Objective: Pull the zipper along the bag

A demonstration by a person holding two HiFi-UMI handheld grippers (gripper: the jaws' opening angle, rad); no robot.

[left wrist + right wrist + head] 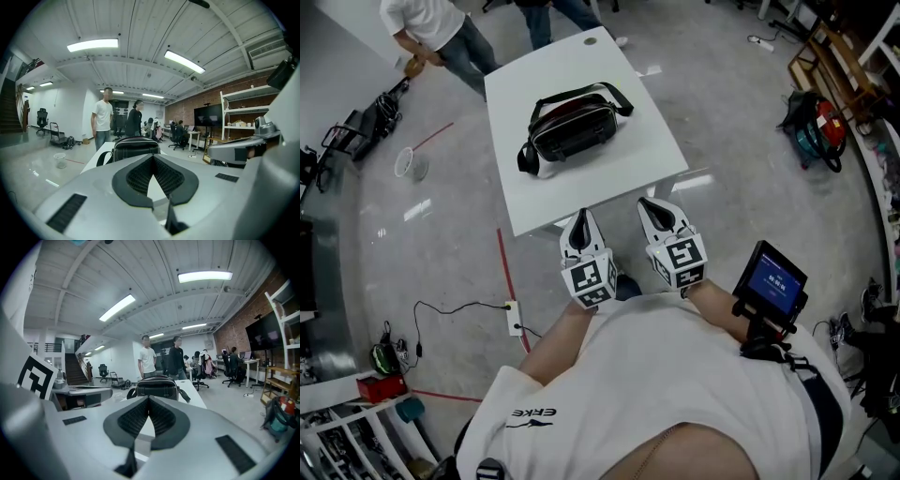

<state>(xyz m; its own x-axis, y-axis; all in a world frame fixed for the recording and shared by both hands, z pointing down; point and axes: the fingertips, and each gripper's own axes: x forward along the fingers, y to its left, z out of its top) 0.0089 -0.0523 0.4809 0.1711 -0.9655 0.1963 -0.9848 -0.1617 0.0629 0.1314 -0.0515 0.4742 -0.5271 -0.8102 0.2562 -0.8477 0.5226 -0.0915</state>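
Look for the bag (574,127) near the middle of the white bench (647,141), dead ahead of both claws and well apart from them. Lies with its long axis across the line of reach, a little skewed: left end nearer, right end farther off. Stands on its base, top upward, with a strap (619,94) looped round the far right end and hanging down at the left.

Find the left claw (581,216) at the bench's near edge, pointed almost at the bag's middle, and the right claw (650,202) just beside it, aimed more toward the right end. Little to choose in nearness, though probably the left by a shade. Both pressed together at the tips and pinching nothing, only bare ribbed pads (140,176) behind the meeting point.

Judging from this, calls for a forward reach over the bench first, then travel sideways along the bag's length.

Hard to make out: the zipper itself — no more than a dark seam along the top from the head view, with no slider or pull tab to be picked out, so cannot tell at which end to start. From both gripper views, only the near face of the bag (157,386) on show, its top foreshortened and its base cut off behind the claw bodies.
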